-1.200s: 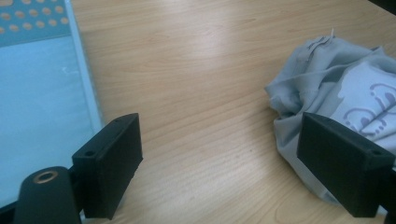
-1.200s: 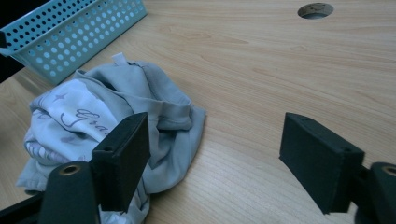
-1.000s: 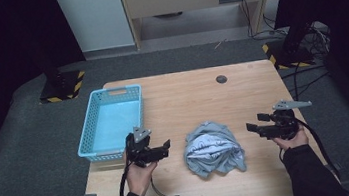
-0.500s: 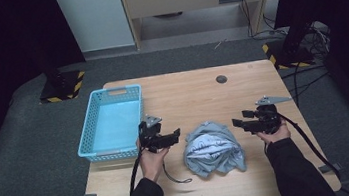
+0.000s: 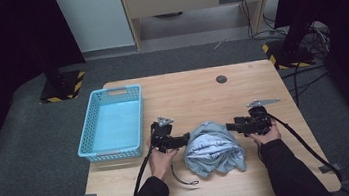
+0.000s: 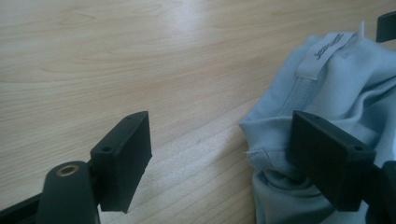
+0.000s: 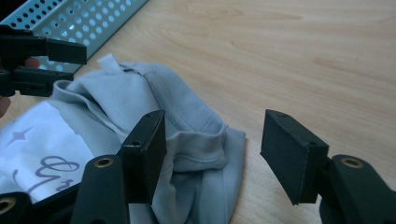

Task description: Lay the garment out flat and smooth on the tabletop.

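Observation:
A crumpled light blue garment (image 5: pixel 214 148) with a white print lies on the wooden table (image 5: pixel 187 94) near its front edge. My left gripper (image 5: pixel 186 139) is at the garment's left edge, and my right gripper (image 5: pixel 230 127) is at its upper right edge. In the left gripper view, the left gripper (image 6: pixel 219 161) is open and its jaws have just been closing. The garment's hem (image 6: pixel 266 140) lies between them, against the right jaw. The right gripper (image 7: pixel 217 154) is open and has also been closing, with a fold of the garment (image 7: pixel 205 140) between its jaws.
A light blue plastic basket (image 5: pixel 112 123) stands on the table's left side, close behind the left hand. A small dark disc (image 5: pixel 221 78) sits near the far edge. The left gripper's cable (image 5: pixel 182 175) loops over the table front.
Both hands have moved inward and down to the garment, the left from beside the basket, the right from the table's right side. Both grippers now flank the cloth.

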